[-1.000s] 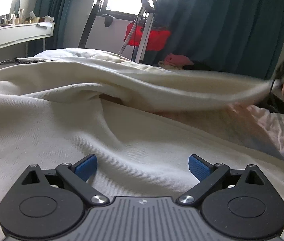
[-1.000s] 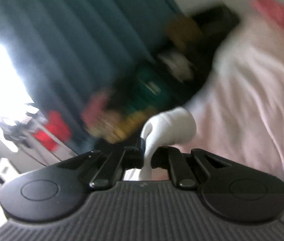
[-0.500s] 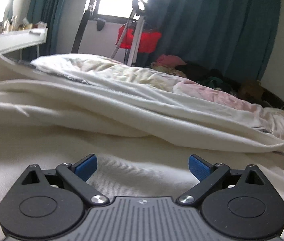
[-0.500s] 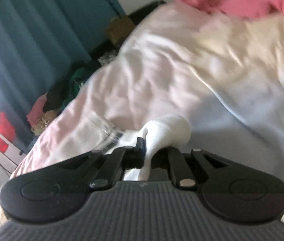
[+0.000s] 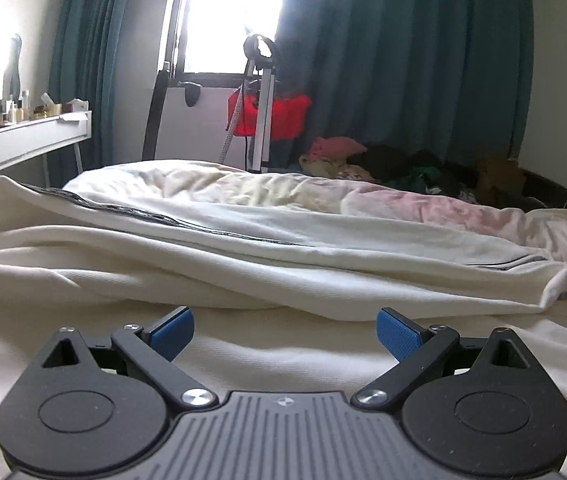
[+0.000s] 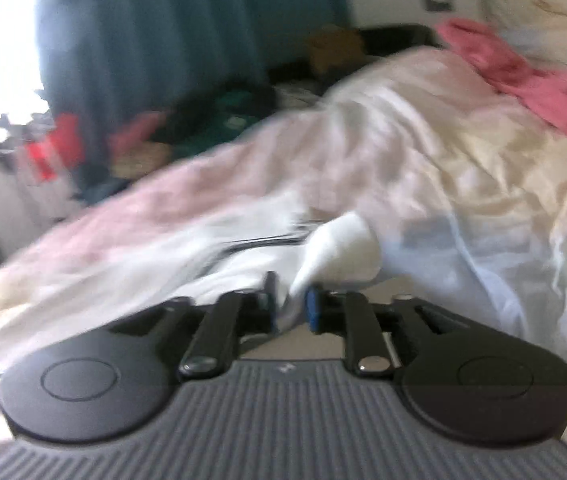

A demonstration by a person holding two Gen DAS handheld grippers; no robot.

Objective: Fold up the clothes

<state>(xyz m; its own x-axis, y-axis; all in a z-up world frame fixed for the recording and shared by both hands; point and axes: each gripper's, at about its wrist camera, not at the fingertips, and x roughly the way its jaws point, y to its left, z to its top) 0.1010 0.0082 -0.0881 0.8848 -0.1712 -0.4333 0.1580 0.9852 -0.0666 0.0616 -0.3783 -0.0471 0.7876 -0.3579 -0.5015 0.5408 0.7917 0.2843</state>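
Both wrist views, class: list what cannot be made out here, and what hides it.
- Cream garment, left wrist view: type and full outline, cut off by frame edges and its own folds.
- Right gripper, right wrist view: motion blur hides how much white cloth is pinched.
- Dressing-table bottles, left wrist view: too small.

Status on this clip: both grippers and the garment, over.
Left hand-held gripper open, empty, low over the cream garment. Right hand-held gripper shut on a white fold. Nothing in the way.
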